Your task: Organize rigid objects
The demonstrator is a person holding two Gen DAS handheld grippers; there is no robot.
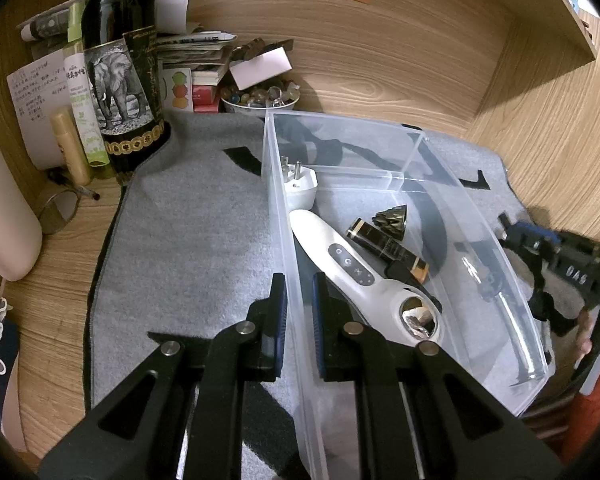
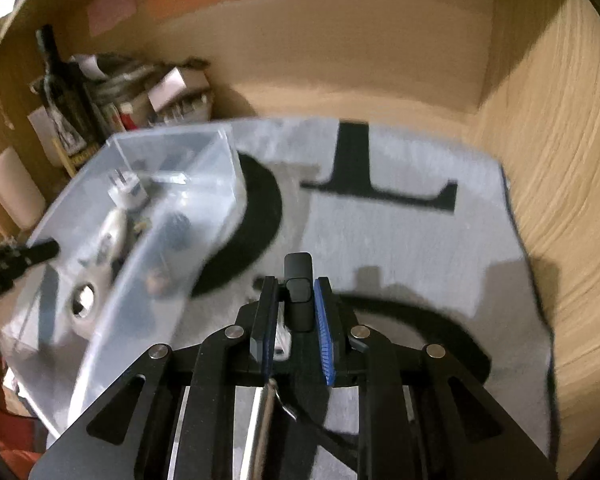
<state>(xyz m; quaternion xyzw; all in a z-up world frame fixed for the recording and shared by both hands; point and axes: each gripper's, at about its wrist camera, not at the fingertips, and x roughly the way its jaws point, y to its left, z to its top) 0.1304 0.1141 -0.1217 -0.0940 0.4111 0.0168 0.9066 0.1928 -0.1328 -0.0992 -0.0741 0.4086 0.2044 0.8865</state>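
Jaws of right gripper (image 2: 296, 312) clenched on a small black rectangular device (image 2: 299, 294), long axis upright between the pads; clear plastic bin (image 2: 140, 240) well to their left. Left gripper (image 1: 300, 312) pinching the bin's near wall (image 1: 288, 240), nearer but occupied; drop-off likely leftward over the rim.

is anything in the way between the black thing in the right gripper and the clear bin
Nothing visible does. The right gripper holds the small black object over bare gray mat; the clear bin's near wall is beside it, top open.
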